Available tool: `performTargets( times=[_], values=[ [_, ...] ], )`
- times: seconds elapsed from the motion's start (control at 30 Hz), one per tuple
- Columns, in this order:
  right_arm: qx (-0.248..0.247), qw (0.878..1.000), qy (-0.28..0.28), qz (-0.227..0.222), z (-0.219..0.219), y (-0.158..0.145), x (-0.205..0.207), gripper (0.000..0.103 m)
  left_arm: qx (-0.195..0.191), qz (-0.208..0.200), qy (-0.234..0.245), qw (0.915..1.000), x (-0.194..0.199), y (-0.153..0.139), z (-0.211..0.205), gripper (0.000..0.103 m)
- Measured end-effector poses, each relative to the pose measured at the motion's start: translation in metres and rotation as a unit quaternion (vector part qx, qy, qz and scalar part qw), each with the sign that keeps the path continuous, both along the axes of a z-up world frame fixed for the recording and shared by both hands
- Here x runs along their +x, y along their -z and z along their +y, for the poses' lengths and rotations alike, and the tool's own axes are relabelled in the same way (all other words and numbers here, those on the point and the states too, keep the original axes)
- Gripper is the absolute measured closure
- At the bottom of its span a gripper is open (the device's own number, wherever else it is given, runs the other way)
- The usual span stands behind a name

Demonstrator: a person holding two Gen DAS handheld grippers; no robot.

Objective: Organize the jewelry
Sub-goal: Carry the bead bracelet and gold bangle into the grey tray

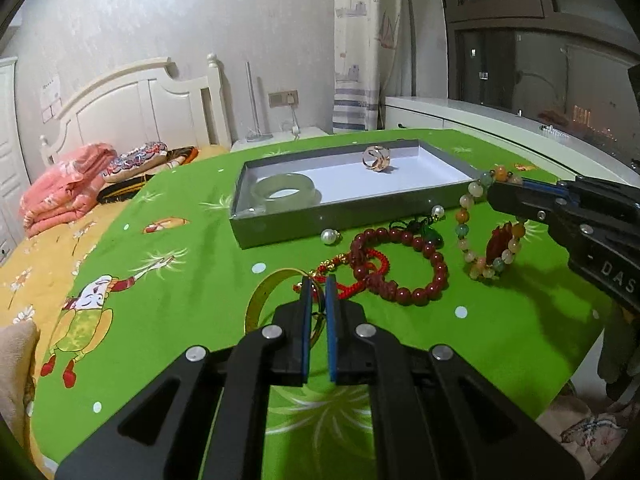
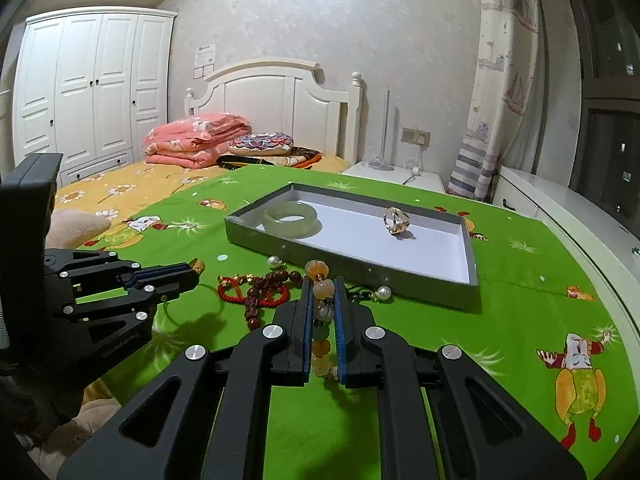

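My left gripper (image 1: 319, 285) is shut on the right rim of a thin gold bangle (image 1: 259, 300) on the green cloth. My right gripper (image 2: 322, 285) is shut on a multicolour bead bracelet (image 2: 322, 290), which stands tilted from the cloth (image 1: 480, 236). From the left wrist view the right gripper (image 1: 494, 190) reaches in beside the tray's near right corner. A grey tray (image 1: 340, 220) holds a pale jade bangle (image 1: 286, 196) and a gold ring (image 1: 376, 159). A dark red bead bracelet (image 1: 400, 264), a red cord (image 1: 352, 270) and two pearls (image 1: 330, 236) lie in front of the tray.
The green cartoon cloth (image 1: 180, 300) covers a table whose right edge drops off near a white cabinet (image 2: 560, 208). A bed with a folded pink quilt (image 2: 192, 140) lies behind on the left. A white nightstand (image 2: 400, 176) stands past the table's far edge.
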State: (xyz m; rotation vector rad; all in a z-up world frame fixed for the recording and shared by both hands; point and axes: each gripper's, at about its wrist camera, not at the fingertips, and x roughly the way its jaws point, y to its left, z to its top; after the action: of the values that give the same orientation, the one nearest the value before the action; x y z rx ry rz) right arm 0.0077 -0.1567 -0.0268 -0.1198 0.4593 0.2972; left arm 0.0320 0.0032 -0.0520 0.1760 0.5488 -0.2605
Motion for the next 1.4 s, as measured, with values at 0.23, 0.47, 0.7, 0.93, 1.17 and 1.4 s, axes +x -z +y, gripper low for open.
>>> performTargets(
  times=[0.23,0.47,0.7,0.93,1.17,1.4],
  values=[
    [0.006,1.0,0.0,-0.005,0.0,0.002,-0.005,0.093,0.004,-0.013,0.002,0.9999,-0.008,0.003,-0.005,0.097],
    [0.011,1.0,0.006,-0.014,0.0,0.0,-0.006,0.093,0.018,-0.052,-0.003,0.9985,-0.017,-0.001,-0.011,0.097],
    [0.018,1.0,0.017,-0.013,-0.002,-0.005,0.01,0.093,0.024,-0.068,0.004,0.9974,-0.01,-0.01,-0.019,0.097],
    [0.015,0.999,0.038,-0.01,-0.007,-0.013,0.045,0.093,0.031,-0.085,0.008,0.9958,0.017,-0.024,-0.03,0.097],
    [0.011,0.999,0.052,-0.003,-0.009,-0.018,0.081,0.093,0.041,-0.089,0.004,0.9952,0.054,-0.039,-0.039,0.097],
    [0.014,0.997,0.072,0.023,-0.014,-0.019,0.127,0.093,0.041,-0.073,0.0,0.9965,0.098,-0.051,-0.052,0.097]
  ],
)
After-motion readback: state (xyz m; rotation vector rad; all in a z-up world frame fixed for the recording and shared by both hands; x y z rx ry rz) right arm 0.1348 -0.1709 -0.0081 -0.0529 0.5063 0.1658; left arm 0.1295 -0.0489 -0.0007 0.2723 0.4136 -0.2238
